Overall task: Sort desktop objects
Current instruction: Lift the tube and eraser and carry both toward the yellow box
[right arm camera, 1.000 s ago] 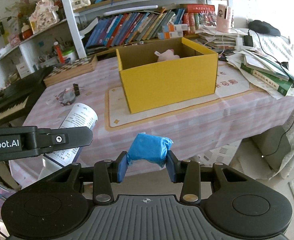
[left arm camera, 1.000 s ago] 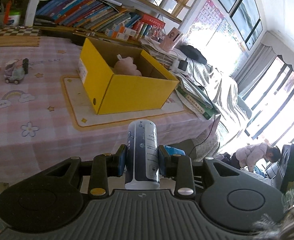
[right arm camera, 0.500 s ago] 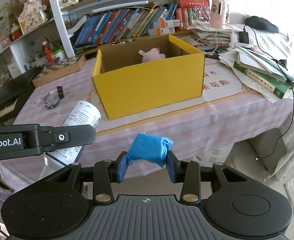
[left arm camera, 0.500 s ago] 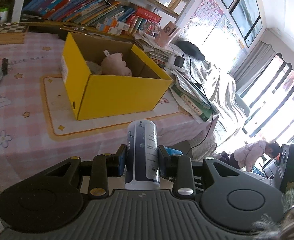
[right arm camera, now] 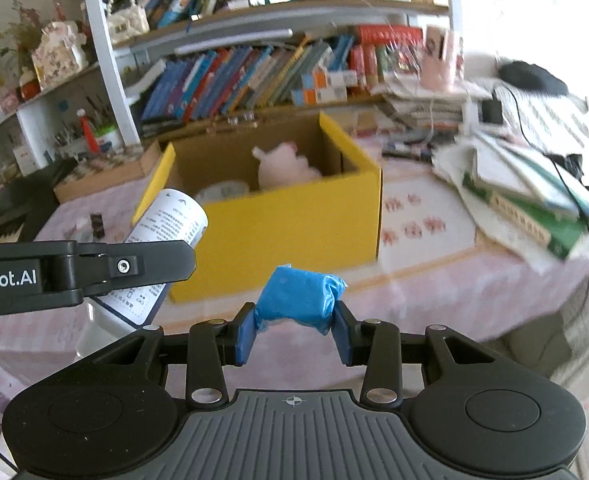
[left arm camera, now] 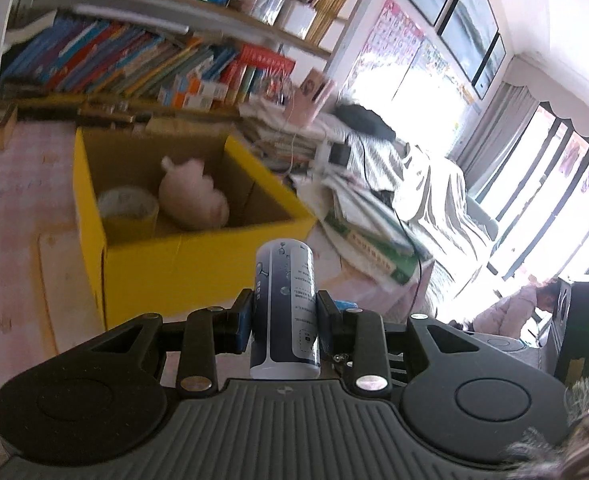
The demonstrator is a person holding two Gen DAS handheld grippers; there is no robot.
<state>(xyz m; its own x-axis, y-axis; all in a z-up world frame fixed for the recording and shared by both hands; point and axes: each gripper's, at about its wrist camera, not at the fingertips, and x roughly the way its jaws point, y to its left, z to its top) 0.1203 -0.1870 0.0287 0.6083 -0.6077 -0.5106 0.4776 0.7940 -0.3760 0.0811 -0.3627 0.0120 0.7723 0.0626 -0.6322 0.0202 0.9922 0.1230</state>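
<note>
Centrally, the left gripper point(left arm camera: 285, 322) is clamped on a white and dark blue can point(left arm camera: 285, 308), held upright between its blue pads, in front of the near wall of the yellow box point(left arm camera: 198, 268). Likewise, the right gripper point(right arm camera: 293, 334) is closed on a blue packet point(right arm camera: 300, 298), crumpled at its right end, before the same box point(right arm camera: 294, 228). The open-topped box stands on a cream mat point(right arm camera: 426, 236) on the table point(right arm camera: 434, 300), which carries a pink checked cloth. Inside lie a pink plush toy point(left arm camera: 192, 198) toward the far wall and a pale round cup point(left arm camera: 128, 204) at the left wall. Along the table's right edge sits a heap of books and papers point(right arm camera: 530, 200). From the right wrist view, the left gripper's arm point(right arm camera: 82, 274) crosses the left side, with the can point(right arm camera: 166, 248) tilted toward the box's near left corner.
</note>
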